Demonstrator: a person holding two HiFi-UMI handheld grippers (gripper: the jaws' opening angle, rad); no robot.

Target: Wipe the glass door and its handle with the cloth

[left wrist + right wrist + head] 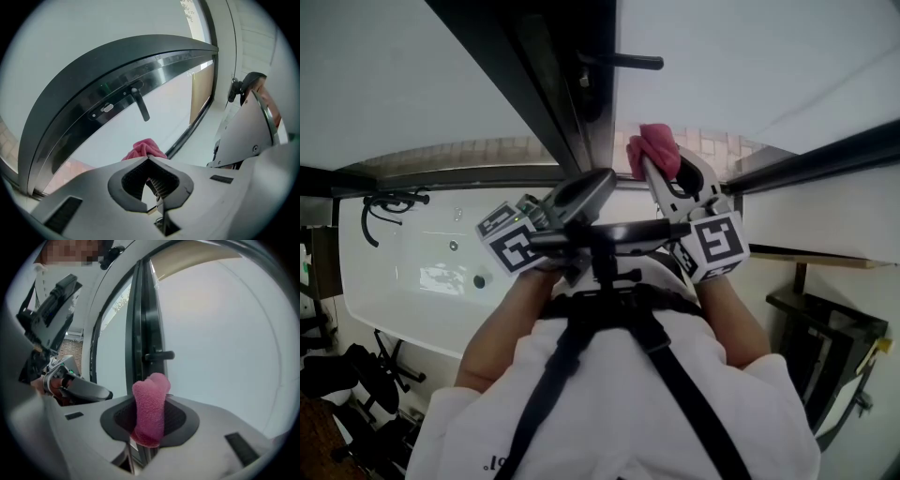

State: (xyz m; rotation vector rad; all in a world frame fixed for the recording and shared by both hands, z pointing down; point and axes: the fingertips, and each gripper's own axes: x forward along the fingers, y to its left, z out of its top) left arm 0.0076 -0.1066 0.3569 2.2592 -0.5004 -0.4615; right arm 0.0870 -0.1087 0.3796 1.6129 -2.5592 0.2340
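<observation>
Before the glass door (220, 333), right claw (151, 395) clamped on pink cloth (149, 420), left claw (149, 159) closed, empty.

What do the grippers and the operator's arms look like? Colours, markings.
The left gripper and right gripper share light grey moulded shells with dark ribbed pads inside the jaws. The left cube and right cube are white with black square markers. The person wears a white short-sleeved shirt under black harness straps.

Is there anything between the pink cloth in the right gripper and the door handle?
Nothing visible does. The right gripper holds the cloth short of the handle, with open air between; the left gripper is aside.
</observation>
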